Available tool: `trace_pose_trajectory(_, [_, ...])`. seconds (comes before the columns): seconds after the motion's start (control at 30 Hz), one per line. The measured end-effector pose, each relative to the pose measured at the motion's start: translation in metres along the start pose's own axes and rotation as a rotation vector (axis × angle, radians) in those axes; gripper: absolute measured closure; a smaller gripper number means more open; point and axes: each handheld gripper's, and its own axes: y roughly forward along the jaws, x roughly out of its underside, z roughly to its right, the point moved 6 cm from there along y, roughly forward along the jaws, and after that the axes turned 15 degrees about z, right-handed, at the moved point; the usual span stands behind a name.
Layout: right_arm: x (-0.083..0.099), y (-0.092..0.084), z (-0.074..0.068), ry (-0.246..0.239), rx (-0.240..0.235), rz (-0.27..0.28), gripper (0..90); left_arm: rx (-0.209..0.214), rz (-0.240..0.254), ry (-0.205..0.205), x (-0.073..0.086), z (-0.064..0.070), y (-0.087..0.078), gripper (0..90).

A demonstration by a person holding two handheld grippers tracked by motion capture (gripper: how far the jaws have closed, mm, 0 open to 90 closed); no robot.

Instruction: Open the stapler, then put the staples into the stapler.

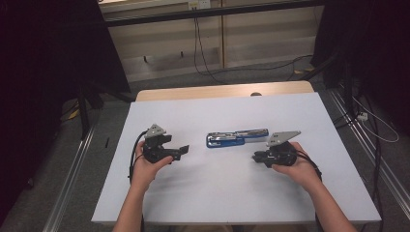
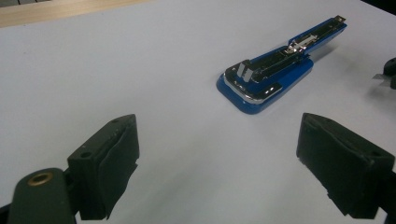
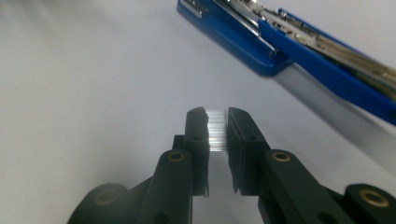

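Notably right gripper (image 3: 217, 122) pinches staple strip (image 3: 216, 130) (high view hides).

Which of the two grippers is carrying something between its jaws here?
The right gripper: its jaws are closed on a strip of staples. The left gripper has its jaws spread wide with nothing between them, aimed toward the opened blue stapler.

A white table (image 1: 193, 193) is set on grey carpet (image 1: 159, 82); cables (image 1: 203, 53) are trailed before wooden panels (image 1: 261, 38).
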Motion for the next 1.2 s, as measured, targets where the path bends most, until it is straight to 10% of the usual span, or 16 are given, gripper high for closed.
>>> trace_pose_trajectory(1.2, [-0.061,-0.001,0.011,-0.043,-0.026,0.059,79.3,-0.013,0.009,-0.007,-0.002,-0.004,-0.001,13.3])
